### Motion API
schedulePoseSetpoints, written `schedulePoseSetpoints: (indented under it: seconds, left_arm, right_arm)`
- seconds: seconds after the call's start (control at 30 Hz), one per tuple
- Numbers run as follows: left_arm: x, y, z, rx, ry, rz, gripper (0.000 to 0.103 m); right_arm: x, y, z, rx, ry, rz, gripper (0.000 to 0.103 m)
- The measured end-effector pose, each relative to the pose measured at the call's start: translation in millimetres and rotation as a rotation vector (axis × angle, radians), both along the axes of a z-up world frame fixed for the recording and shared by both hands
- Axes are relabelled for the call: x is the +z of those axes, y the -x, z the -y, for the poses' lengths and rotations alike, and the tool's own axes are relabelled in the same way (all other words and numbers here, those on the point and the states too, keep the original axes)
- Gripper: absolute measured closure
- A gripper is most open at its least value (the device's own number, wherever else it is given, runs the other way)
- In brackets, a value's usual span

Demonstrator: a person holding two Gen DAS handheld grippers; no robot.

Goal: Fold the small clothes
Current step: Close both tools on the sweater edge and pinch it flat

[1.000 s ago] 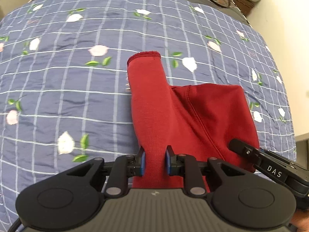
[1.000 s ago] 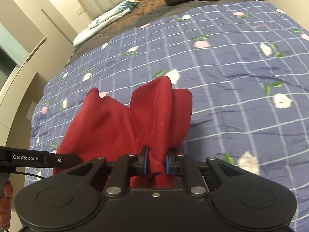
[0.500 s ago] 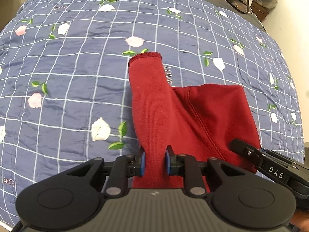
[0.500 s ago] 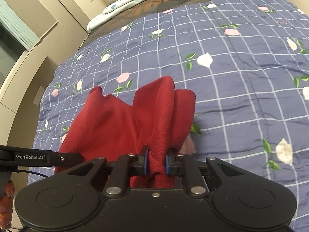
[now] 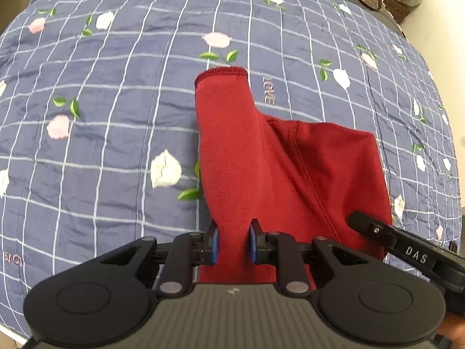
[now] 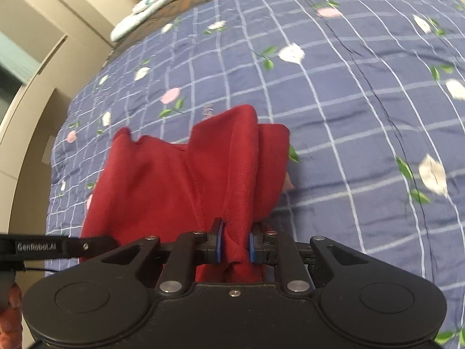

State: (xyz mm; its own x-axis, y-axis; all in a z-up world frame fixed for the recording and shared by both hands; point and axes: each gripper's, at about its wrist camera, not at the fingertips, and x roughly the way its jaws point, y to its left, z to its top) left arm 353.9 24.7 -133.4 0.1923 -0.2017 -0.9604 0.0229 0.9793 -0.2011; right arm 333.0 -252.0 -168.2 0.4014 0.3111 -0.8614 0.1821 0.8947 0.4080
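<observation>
Red knit cloth fills the near centre of both wrist views: a small red garment [image 5: 261, 168], pinched at two points and held over a blue checked bedspread [image 5: 116, 116] printed with flowers. At six o'clock in the left wrist view, the left gripper [image 5: 232, 242] has its blue-padded jaws nearly closed on a narrow band of fabric that runs away toward twelve o'clock and ends in a stitched cuff [image 5: 221, 72] lying on the bedspread. At four o'clock the other tool's black arm crosses the garment's wide body.

In the right wrist view, the right gripper [image 6: 234, 244] is likewise closed to a small gap on a bunched fold of the same garment [image 6: 180, 180], which rises in soft ridges toward twelve o'clock and spreads to nine o'clock.

Judging from this, the step in hand is carrying the held edge across to lay a fold. It would go best with both tools level and moving together, the cloth taut between them, lowered flat before either lets go. The right side's bunching looks likely to leave a crease.

Farther off, a folded pale cloth [image 6: 157, 3] lies beyond the bedspread at eleven o'clock.
</observation>
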Motion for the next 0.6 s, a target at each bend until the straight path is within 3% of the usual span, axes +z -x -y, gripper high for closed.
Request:
schedulePoseSetpoints:
  seconds: [0.43, 0.6]
  left_arm:
    - [-14, 5, 9, -0.03, -0.056, -0.04, 0.078]
    - [-18, 3, 9, -0.035, -0.089, -0.054, 0.07]
  right_arm:
    - [-13, 17, 7, -0.071, 0.013, -0.051, 0.07]
    - [-14, 20, 13, -0.103, 0.016, -0.061, 0.05]
